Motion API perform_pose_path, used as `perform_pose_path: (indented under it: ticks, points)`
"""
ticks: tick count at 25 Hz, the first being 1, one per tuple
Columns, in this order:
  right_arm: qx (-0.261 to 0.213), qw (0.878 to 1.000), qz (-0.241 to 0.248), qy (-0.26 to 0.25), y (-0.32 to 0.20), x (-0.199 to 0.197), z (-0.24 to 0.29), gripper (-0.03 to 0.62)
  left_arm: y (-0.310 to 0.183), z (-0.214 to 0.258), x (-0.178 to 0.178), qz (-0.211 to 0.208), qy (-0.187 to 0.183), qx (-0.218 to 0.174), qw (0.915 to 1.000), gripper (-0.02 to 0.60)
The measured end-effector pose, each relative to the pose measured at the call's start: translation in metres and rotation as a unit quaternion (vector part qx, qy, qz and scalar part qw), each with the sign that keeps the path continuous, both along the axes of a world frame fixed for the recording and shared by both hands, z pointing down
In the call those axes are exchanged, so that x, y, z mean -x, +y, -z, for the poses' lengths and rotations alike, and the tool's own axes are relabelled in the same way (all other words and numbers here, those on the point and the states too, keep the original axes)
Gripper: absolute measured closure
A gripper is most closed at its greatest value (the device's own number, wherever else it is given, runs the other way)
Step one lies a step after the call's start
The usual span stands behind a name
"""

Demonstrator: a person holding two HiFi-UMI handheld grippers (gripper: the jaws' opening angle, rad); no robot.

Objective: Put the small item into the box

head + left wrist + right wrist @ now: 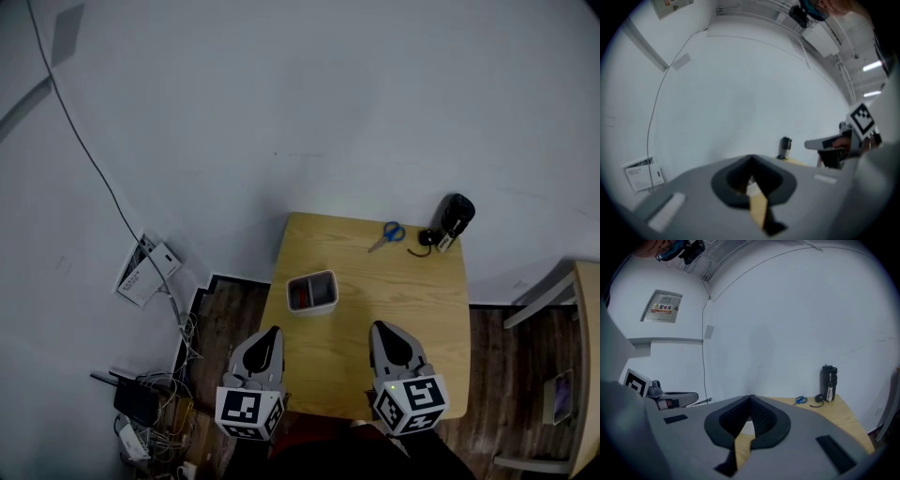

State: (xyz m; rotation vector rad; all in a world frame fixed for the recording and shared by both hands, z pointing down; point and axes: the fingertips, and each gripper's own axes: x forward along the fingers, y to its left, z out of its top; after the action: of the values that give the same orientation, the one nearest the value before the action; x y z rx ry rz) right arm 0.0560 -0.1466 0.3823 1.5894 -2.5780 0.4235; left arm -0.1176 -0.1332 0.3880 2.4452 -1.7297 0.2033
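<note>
Head view: a wooden tabletop (412,309) fills the centre right of the frame, standing against a white wall. The box (311,292), a small pale open container, sits near the tabletop's left edge, and something dark lies inside it. In the upper right of the tabletop, well apart from the box, lie blue-handled scissors (386,234) and a small black item (424,239) with a cord, the latter just beside an upright black bottle (457,217). The frames do not settle which of these is the task's small item. The left tongs (273,331) and right tongs (378,326) hang side by side over the near edge at the bottom of the frame, both below the box and touching nothing. A white panel (145,272) leans on the wall at left, and a tangle of cables (159,412) lies at the lower left.

Left gripper view: the left tongs (751,157) are pressed together at the tips and hold nothing; a strip of tabletop (758,208) shows through the gap below the tips. The bottle (785,147) stands right of centre, the right tongs (834,147) reach in from the right edge, and the white panel (642,173) shows at lower left.

Right gripper view: the right tongs (751,397) are likewise pressed together and empty. On the tabletop (843,420) at right stand the bottle (829,383), the small black item (818,399) and the scissors (800,400). The left tongs (670,398) show at the left edge, and a wall sign (665,307) sits at upper left.
</note>
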Motion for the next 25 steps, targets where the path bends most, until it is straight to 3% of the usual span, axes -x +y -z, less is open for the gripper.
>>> perform_pose_path:
  ticks: [25]
  points:
    - [-0.063,0.996,0.067,0.003,0.086,-0.024,0.032,0.586,0.094,0.024,-0.048,0.011,-0.010,-0.033,0.9994,0.580]
